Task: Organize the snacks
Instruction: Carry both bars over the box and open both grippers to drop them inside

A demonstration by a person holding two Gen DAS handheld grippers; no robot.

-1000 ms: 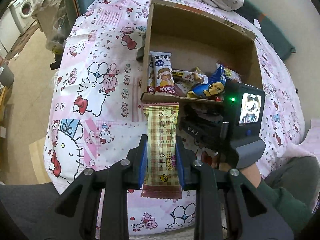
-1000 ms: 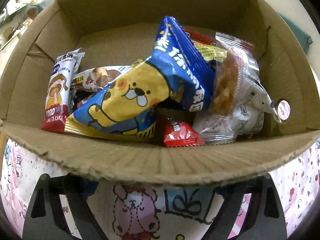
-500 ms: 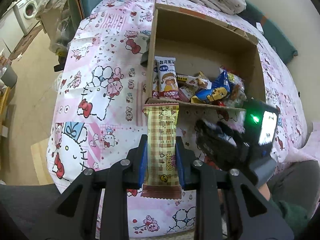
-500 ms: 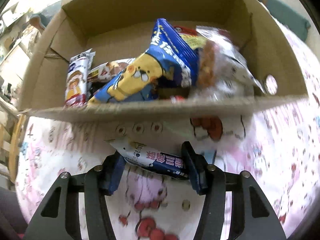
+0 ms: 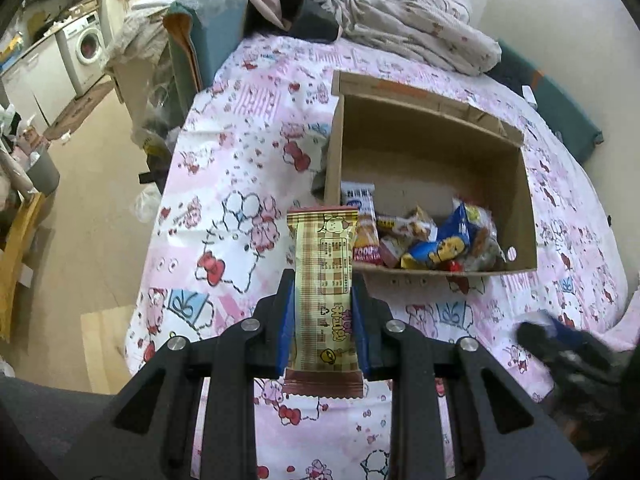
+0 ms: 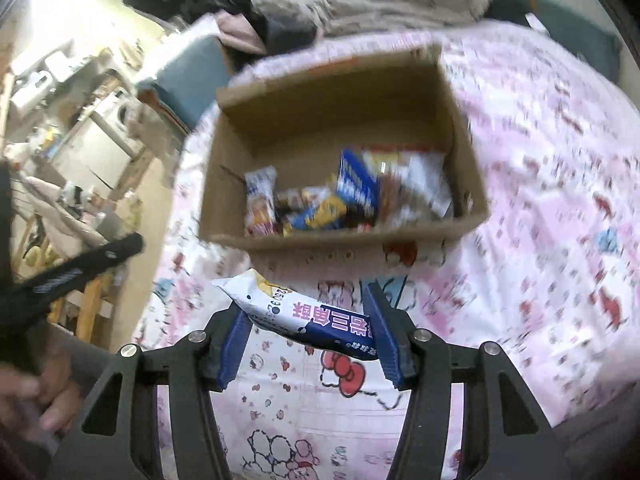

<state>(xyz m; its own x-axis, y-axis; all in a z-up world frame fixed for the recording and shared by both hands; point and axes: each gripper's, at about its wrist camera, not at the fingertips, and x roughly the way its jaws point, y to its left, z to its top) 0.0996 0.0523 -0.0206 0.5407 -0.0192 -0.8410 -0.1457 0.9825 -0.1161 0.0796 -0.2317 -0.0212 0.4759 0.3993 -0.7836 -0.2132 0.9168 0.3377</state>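
Several wrapped snacks already lie in the open brown cardboard box (image 5: 432, 148) on the pink cartoon-print bedsheet (image 5: 240, 184). The left gripper (image 5: 323, 316) clamps a brown checkered bar wrapper (image 5: 323, 280), short of the box's near wall. The right gripper (image 6: 310, 330) grips a blue-and-white Chinese-lettered packet (image 6: 304, 318), also short of it. "FOOD" reads on a boxed red-and-white packet (image 5: 365, 236).

pink cartoon bedsheet (image 5: 240, 184) — washing machine (image 5: 89, 42) far left, beige floor (image 5: 96, 208).
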